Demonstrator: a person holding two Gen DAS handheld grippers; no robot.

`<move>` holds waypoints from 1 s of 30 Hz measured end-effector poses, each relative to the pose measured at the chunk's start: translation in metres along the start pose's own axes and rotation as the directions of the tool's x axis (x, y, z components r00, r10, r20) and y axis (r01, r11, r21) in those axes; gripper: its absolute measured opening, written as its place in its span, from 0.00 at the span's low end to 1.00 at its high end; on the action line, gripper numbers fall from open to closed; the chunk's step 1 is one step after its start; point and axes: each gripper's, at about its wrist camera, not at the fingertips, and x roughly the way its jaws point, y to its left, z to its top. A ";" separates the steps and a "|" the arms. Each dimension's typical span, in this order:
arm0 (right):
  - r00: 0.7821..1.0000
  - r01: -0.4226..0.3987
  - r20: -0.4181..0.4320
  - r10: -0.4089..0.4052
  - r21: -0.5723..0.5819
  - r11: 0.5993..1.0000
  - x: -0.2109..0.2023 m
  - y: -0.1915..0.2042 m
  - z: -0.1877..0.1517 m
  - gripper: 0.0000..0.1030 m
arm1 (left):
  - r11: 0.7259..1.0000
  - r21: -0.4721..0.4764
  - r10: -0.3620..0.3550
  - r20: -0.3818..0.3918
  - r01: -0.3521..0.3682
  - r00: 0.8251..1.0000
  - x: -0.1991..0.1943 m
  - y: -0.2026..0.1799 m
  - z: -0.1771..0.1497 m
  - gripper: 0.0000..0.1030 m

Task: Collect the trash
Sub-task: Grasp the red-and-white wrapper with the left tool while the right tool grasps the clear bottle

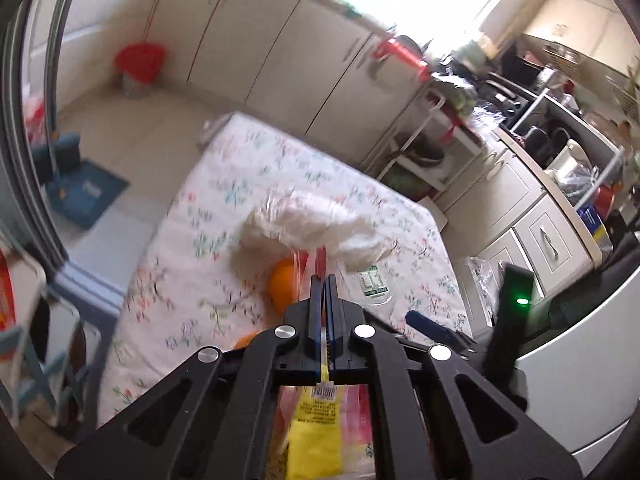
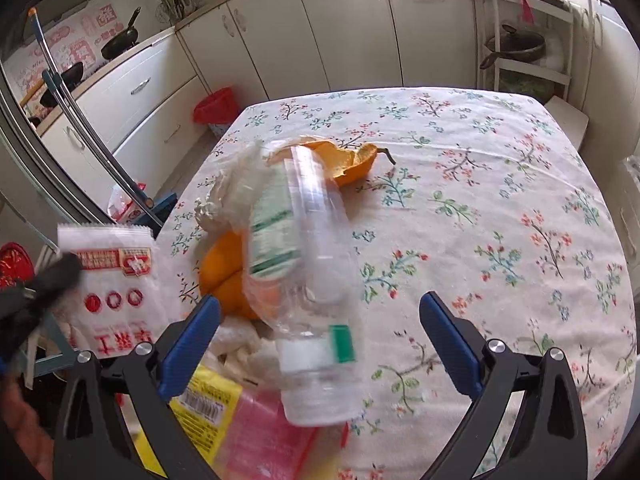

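Trash is seen spread over the near half of the bench, which is covered with a floral cloth.

- The left gripper is seen with its jaws pressed together, no gap between the blue pads. A thin white packet with red print is pinched at its upper left corner (best seen from the right wrist, where that gripper is only a dark blur at the left edge). The packet is held up off the cloth, left of the pile.
- The right gripper is seen with its jaws spread wide. A clear bottle with a green-and-white label is lying between them, its white-capped end toward the camera. Neither pad is seen touching it. The bottle is motion-blurred, so contact with the cloth cannot be told for sure.
- Orange peel is partly tucked under the bottle's left side, and a second piece is seen just past the bottle's far end.
- Crumpled white plastic is bunched against the peel.
- A yellow wrapper with a barcode and a pink wrapper are lying side by side at the near edge, the bottle's capped end over the pink one.
- A red-lined bin is standing on the floor beyond the bench's far left corner, against the cream cabinets.
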 end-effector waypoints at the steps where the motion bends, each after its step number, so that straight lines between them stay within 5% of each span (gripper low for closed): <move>1: 1.000 0.007 -0.003 -0.007 -0.005 1.000 0.003 0.002 0.001 0.93 | 1.000 0.008 -0.001 0.010 0.001 1.000 -0.002 0.000 0.002 0.02; 7: 0.999 0.043 -0.022 -0.044 -0.017 0.999 0.021 0.004 0.005 0.93 | 1.000 -0.007 -0.002 0.001 0.002 1.000 -0.001 0.007 0.009 0.02; 13: 0.998 0.030 -0.051 -0.029 0.033 0.999 0.040 -0.014 0.001 0.92 | 0.996 -0.038 0.070 -0.122 -0.075 0.990 0.029 0.023 0.006 0.02; 15: 0.998 0.015 -0.055 -0.012 0.045 0.999 0.048 -0.022 -0.004 0.90 | 0.993 -0.054 0.094 -0.181 -0.106 0.979 0.039 0.034 0.004 0.10; 17: 0.999 0.000 -0.054 0.002 0.047 0.999 0.054 -0.028 -0.009 0.79 | 0.988 -0.073 0.115 -0.212 -0.133 0.970 0.045 0.044 -0.002 0.34; 19: 0.999 -0.016 -0.048 0.018 0.055 0.998 0.057 -0.032 -0.012 0.74 | 0.987 -0.077 0.118 -0.246 -0.140 0.962 0.051 0.051 -0.009 0.47; 22: 0.998 -0.044 -0.050 0.048 0.068 0.997 0.064 -0.038 -0.018 0.61 | 0.988 -0.073 0.113 -0.279 -0.138 0.954 0.060 0.052 -0.016 0.47; 23: 0.995 -0.021 0.094 0.017 0.043 0.999 0.066 -0.040 -0.020 0.61 | 0.988 -0.068 0.111 -0.283 -0.136 0.952 0.062 0.050 -0.018 0.47; 24: 0.995 -0.025 0.102 0.021 0.041 0.999 0.068 -0.041 -0.022 0.60 | 0.990 -0.051 0.115 -0.290 -0.135 0.950 0.064 0.046 -0.020 0.45; 26: 0.993 -0.041 0.109 0.036 0.050 0.998 0.069 -0.045 -0.026 0.60 | 0.991 -0.022 0.121 -0.305 -0.135 0.945 0.069 0.041 -0.022 0.15; 30: 0.989 -0.112 0.113 0.100 0.108 0.988 0.069 -0.058 -0.031 0.59 | 0.988 0.053 0.151 -0.265 -0.142 0.952 0.060 0.025 -0.019 0.06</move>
